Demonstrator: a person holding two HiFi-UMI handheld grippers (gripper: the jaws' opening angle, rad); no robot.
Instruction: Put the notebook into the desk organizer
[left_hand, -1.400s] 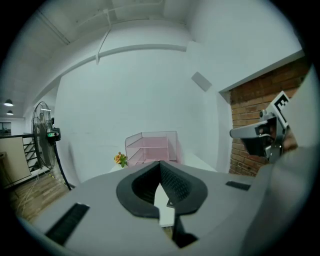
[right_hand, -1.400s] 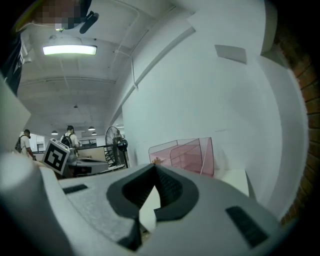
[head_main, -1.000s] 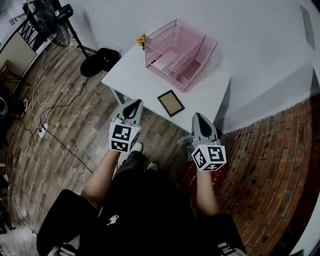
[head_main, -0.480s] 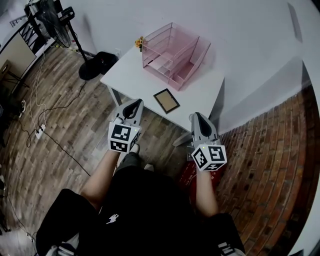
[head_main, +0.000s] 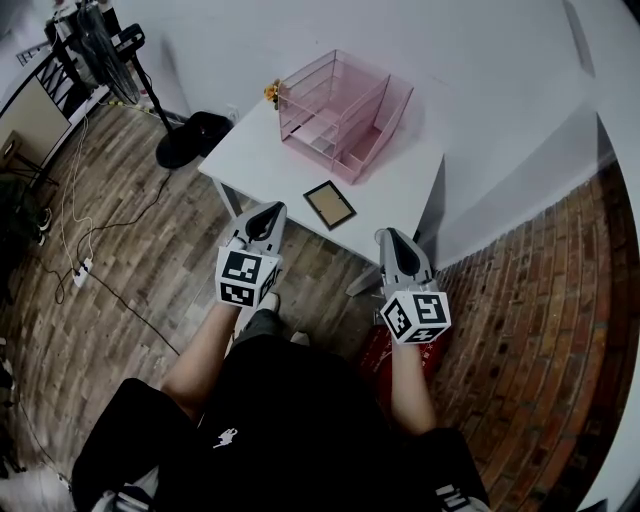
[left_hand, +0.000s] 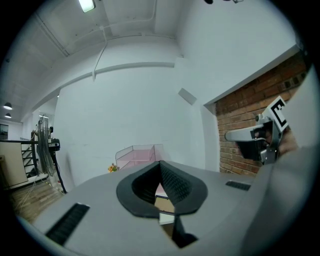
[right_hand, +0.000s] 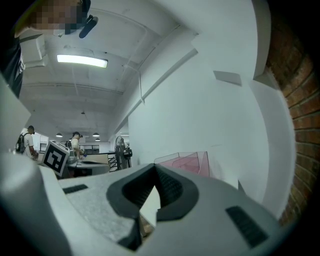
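A dark-framed brown notebook (head_main: 329, 204) lies flat near the front edge of the white table (head_main: 400, 190). Behind it stands the pink desk organizer (head_main: 340, 110), also seen in the left gripper view (left_hand: 137, 155) and the right gripper view (right_hand: 187, 161). My left gripper (head_main: 267, 213) hovers short of the table's front edge, left of the notebook, shut and empty. My right gripper (head_main: 388, 238) hangs off the table's front right, its jaw tips together with nothing held. Through the left jaws' lower gap, the notebook (left_hand: 164, 202) shows.
A small yellow flower (head_main: 272, 93) sits at the table's back left corner. A fan stand with a black base (head_main: 195, 130) and cables (head_main: 80, 230) are on the wooden floor to the left. Brick-patterned floor (head_main: 530, 330) lies right. White wall behind.
The table, notebook and organizer have slid slightly up and left in the head view. Both grippers keep nearly the same place and stay shut.
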